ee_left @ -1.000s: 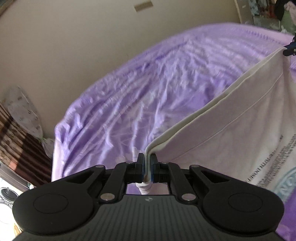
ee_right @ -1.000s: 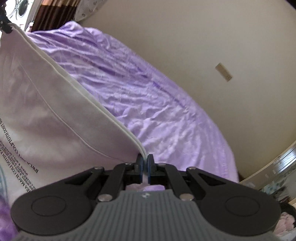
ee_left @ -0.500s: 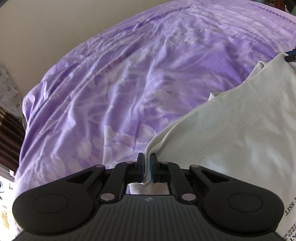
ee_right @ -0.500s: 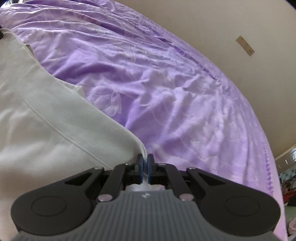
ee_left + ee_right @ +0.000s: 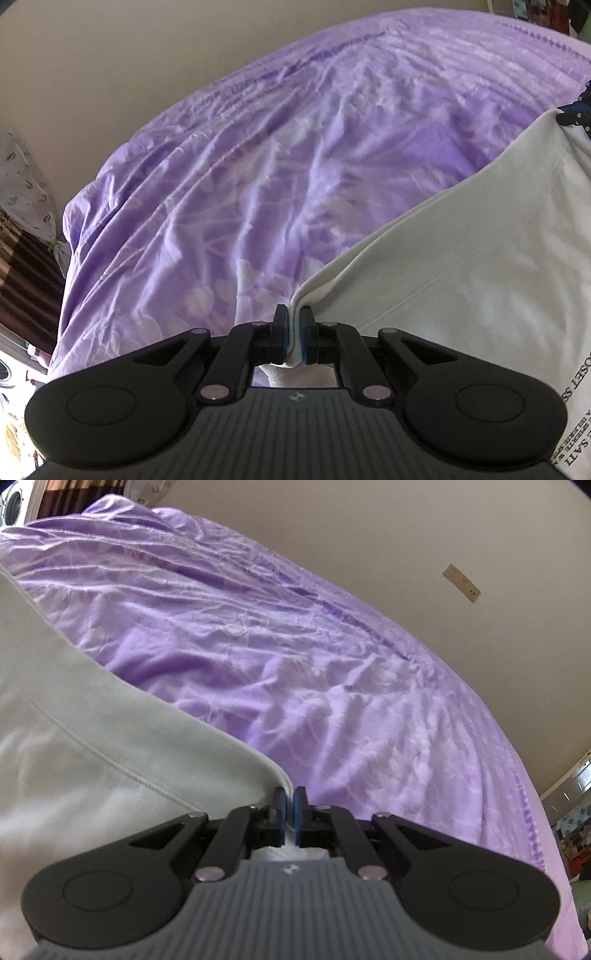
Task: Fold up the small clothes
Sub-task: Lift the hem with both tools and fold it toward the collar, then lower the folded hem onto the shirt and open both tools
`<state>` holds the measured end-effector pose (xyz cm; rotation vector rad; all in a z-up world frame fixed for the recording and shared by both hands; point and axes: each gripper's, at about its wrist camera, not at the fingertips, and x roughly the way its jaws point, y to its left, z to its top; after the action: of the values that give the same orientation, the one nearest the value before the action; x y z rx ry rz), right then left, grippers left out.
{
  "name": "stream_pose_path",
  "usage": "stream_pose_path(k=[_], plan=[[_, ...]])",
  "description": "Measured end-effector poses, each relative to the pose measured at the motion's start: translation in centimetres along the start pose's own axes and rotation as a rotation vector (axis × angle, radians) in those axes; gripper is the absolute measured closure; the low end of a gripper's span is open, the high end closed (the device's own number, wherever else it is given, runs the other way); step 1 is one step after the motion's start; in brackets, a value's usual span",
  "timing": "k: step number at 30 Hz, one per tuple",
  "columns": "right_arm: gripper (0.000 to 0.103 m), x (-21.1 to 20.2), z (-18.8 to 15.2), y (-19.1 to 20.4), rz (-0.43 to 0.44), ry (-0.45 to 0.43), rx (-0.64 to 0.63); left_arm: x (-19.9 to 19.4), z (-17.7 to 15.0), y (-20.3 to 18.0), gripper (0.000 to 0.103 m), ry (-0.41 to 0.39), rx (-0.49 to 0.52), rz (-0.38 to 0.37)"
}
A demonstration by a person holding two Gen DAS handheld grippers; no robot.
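Both claws have lifted again since half a second ago: then the cameras looked steeply down at the bed, now the far wall shows in both views and the hem runs straighter between my two grips. My left claw [image 5: 293,334] is clamped on one corner of the white shirt [image 5: 480,280], and my right claw [image 5: 289,818] is clamped on the other corner, with cloth showing between the blue pads in each view. From the left camera I can see the right claw's tip at the far right edge, holding the hem up. The shirt hangs near me, its printed face toward the left camera, above the purple bedsheet [image 5: 295,657]. I judge I am mid-fold, carrying the edge, with the lay-down not yet done.

Ahead, the sheet is wrinkled but bare. A wall socket plate [image 5: 461,582] sits on the far wall, and a patterned cushion [image 5: 22,177] lies at the far left, well apart from the shirt. Nothing blocks the laying spot.
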<state>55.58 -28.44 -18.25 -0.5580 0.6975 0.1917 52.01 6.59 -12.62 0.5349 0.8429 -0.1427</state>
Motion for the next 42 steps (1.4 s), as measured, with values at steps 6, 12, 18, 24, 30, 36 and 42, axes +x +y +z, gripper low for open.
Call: stream_pose_path(k=[6, 12, 18, 24, 30, 36, 42], plan=[[0.067, -1.9, -0.2, -1.0, -0.058, -0.011, 0.076, -3.1, -0.6, 1.7, 0.053, -0.005, -0.088, 0.04], [0.065, -6.0, -1.2, -2.7, -0.04, 0.028, 0.192, -9.7, -3.1, 3.6, 0.053, 0.015, -0.159, -0.002], [0.062, -11.3, -5.5, -2.9, 0.023, 0.095, 0.363, -17.3, -7.4, 3.6, 0.053, -0.007, -0.274, -0.067], [0.062, -18.2, -10.6, -2.0, 0.109, 0.101, 0.506, -22.9, -11.4, 2.3, 0.053, -0.068, -0.356, -0.121], [0.062, -23.3, -15.0, -2.0, 0.172, 0.067, 0.661, -24.8, -14.5, 0.6, 0.053, -0.085, -0.428, -0.159], [0.063, -24.8, -17.8, -2.7, 0.217, 0.08, 0.765, -24.5, -16.3, 0.0, 0.053, -0.064, -0.461, -0.213], [0.065, -22.8, -19.6, -2.9, 0.286, 0.149, 0.877, -21.5, -16.9, -0.4, 0.053, 0.006, -0.488, -0.23]])
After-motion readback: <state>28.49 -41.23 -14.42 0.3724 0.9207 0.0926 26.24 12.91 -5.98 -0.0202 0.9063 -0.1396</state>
